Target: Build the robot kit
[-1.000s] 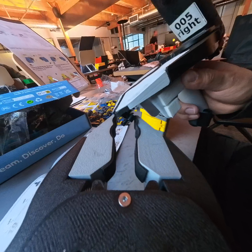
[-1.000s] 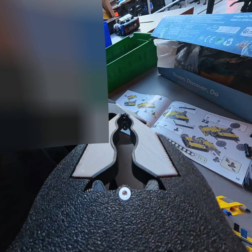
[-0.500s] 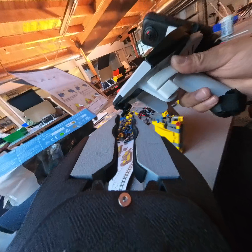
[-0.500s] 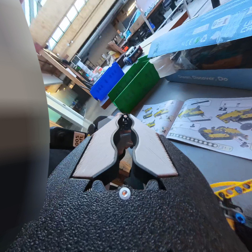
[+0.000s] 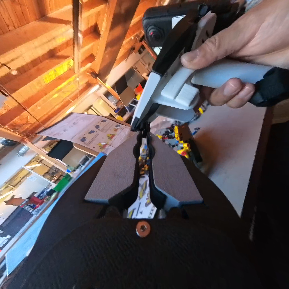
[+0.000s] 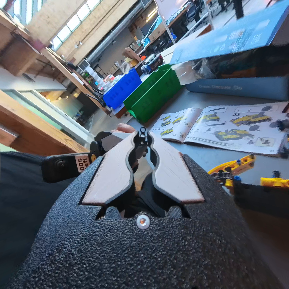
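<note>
My right gripper (image 6: 142,136) is shut on a small black connector piece (image 6: 142,130) that sticks out past its tips. My left gripper (image 5: 143,137) points up at the ceiling, and its jaws are closed to a narrow gap around a thin black part of that piece (image 5: 145,134). The right gripper (image 5: 140,127) comes in from the upper right, held by a hand (image 5: 250,39), and meets the left tip to tip. In the right wrist view the left gripper's black body (image 6: 65,165) lies low on the left, with a thumb (image 6: 125,127) behind the tips.
An open instruction booklet (image 6: 219,129) lies on the grey table. Behind it are an open blue box (image 6: 234,87), a green bin (image 6: 153,100) and a blue bin (image 6: 123,89). A yellow partly built model (image 6: 234,164) is at right. Loose pieces (image 5: 168,136) lie beyond my tips. Less than 4 cm separates the two grippers' tips.
Both grippers have tilted upward and come together tip to tip. The left jaws have narrowed from a wide gap. The right gripper still holds the black piece.
</note>
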Motion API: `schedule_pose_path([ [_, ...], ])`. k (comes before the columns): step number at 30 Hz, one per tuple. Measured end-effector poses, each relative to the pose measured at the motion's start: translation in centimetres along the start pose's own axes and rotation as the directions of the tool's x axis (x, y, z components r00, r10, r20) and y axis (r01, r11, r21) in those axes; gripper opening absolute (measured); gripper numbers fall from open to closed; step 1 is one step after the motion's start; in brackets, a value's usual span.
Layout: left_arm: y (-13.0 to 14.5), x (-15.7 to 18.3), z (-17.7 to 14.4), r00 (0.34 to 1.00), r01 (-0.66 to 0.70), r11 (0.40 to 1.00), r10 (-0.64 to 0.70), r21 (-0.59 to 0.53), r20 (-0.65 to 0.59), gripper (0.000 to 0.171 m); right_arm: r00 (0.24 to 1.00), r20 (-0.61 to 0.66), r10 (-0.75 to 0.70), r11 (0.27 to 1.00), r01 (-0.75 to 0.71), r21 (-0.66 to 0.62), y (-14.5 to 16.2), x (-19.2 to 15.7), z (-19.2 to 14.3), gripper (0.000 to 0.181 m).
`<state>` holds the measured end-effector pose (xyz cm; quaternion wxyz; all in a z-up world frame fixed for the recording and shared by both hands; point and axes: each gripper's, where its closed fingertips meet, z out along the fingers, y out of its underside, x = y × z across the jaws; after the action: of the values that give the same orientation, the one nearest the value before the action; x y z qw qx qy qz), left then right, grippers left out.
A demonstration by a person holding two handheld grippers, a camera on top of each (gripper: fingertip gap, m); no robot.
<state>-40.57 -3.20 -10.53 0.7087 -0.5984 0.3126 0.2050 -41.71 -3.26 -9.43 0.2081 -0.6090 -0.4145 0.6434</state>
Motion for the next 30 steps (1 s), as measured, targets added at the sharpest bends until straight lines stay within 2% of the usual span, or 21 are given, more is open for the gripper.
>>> schedule_pose_path([
  [3, -0.6, -0.6, 0.0, 0.997, -0.01, 0.997, 0.004, 0.078, 0.074, 0.001, 0.99, -0.04, -0.135, 0.991, 0.136, 0.02, -1.3, -0.3, -2.2, 0.014],
  [6, -1.0, -0.4, 0.4, 0.996, 0.072, 0.988, -0.079, 0.139, 0.046, 0.002, 0.966, -0.092, -0.242, 0.97, 0.24, -0.035, -0.7, 0.2, -3.4, 0.021],
  [8, -0.9, -0.3, 0.7, 0.993, 0.096, 0.985, -0.105, 0.145, 0.054, 0.001, 0.957, -0.103, -0.271, 0.962, 0.267, -0.054, 0.0, 0.4, -3.7, 0.03],
  [12, -1.2, 0.0, 1.5, 0.994, 0.012, 0.99, -0.027, 0.138, 0.107, 0.001, 0.963, -0.096, -0.25, 0.968, 0.252, 0.01, 0.1, 0.3, -3.6, 0.043],
  [16, -2.0, 1.0, 2.0, 0.988, -0.077, 0.986, 0.056, 0.146, 0.142, 0.001, 0.967, -0.105, -0.231, 0.972, 0.235, 0.025, 0.1, 0.7, -3.4, 0.039],
  [18, -2.0, 1.1, 2.4, 0.98, -0.102, 0.986, 0.077, 0.129, 0.185, 0.002, 0.964, -0.111, -0.242, 0.969, 0.245, 0.019, 0.2, 0.8, -3.4, 0.024],
  [24, -0.8, 1.8, 3.6, 0.985, -0.004, 0.997, -0.01, 0.079, 0.174, 0.001, 0.938, -0.203, -0.282, 0.959, 0.285, -0.015, 0.3, 2.6, -3.9, 0.023],
  [27, 1.3, 3.1, 4.4, 0.985, 0.174, 0.984, -0.173, -0.046, 0.031, 0.02, 0.91, -0.281, -0.305, 0.952, 0.304, -0.048, -0.3, 4.9, -5.7, 0.023],
  [30, 3.7, 3.7, 4.3, 0.931, 0.34, 0.921, -0.359, -0.19, -0.072, 0.042, 0.901, -0.326, -0.287, 0.956, 0.246, -0.162, 1.3, 7.7, -6.9, 0.023],
])
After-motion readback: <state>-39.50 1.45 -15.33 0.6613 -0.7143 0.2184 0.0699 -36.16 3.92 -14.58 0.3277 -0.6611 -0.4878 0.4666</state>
